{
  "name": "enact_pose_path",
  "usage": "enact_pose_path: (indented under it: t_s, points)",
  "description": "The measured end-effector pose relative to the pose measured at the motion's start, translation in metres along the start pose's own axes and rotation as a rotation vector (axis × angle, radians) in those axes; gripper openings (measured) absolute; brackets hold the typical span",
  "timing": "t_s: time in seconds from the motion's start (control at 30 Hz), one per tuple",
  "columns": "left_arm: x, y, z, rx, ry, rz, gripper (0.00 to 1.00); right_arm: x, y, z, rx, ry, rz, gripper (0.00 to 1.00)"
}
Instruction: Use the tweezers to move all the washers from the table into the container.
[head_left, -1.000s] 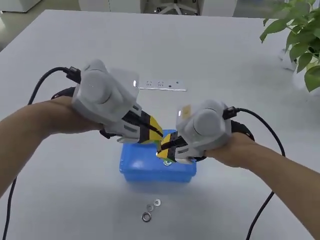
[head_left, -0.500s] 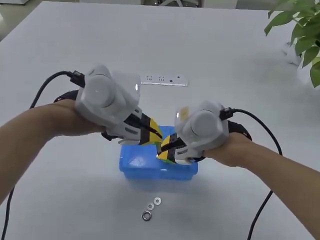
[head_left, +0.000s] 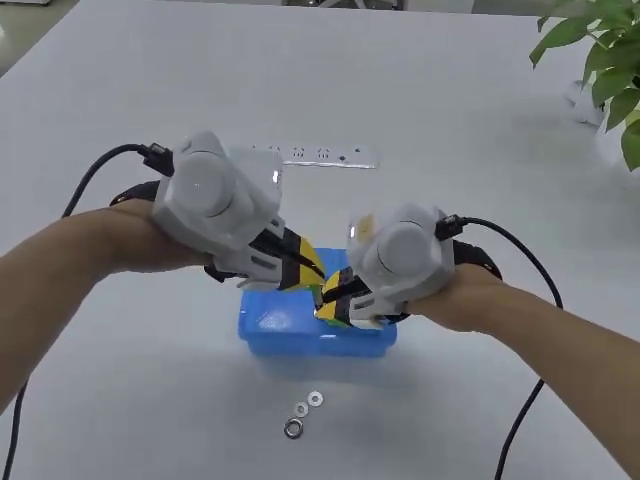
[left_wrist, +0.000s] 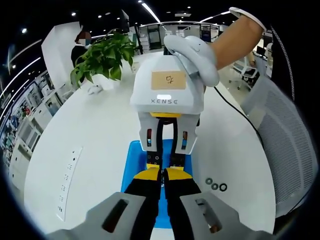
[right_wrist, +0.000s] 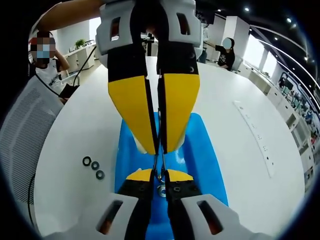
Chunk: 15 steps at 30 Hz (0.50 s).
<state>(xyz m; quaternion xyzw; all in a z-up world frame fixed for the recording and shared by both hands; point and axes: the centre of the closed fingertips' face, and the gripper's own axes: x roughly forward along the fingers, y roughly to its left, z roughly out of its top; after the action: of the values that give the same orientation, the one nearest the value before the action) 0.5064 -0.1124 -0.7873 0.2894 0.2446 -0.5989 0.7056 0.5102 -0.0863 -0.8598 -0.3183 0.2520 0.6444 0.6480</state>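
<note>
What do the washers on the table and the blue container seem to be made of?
Washers: likely metal. They are silvery-grey rings with a slight glint in the head view, though they look dark in the gripper views.
Container: probably plastic. It is a uniform bright blue and smooth, with a soft pale sheen on top.

Both units, left gripper (head_left: 312, 270) and right gripper (head_left: 328, 308): rounded grey-white housings, black jaws, yellow tips. Black cable (head_left: 95, 165) off each rear, black wrist strap (head_left: 482, 260). Right one's front: XENSE lettering (left_wrist: 165, 101), tan sticker (left_wrist: 169, 80), lit white strip.
</note>
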Motion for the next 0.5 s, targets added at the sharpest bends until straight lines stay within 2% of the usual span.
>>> enact_pose_path:
  t_s: [0.3,0.5]
  points:
    - [-0.0016,-0.0003,-0.0016,0.007,0.010,0.004,0.06,-0.0004,0.0011,-0.0001,-0.006,0.010,0.001,0.11]
    - [-0.0052,0.0001,0.0021,0.013,0.005,0.011,0.06,-0.0029,0.0006,0.0042,-0.011,0.004,-0.006,0.12]
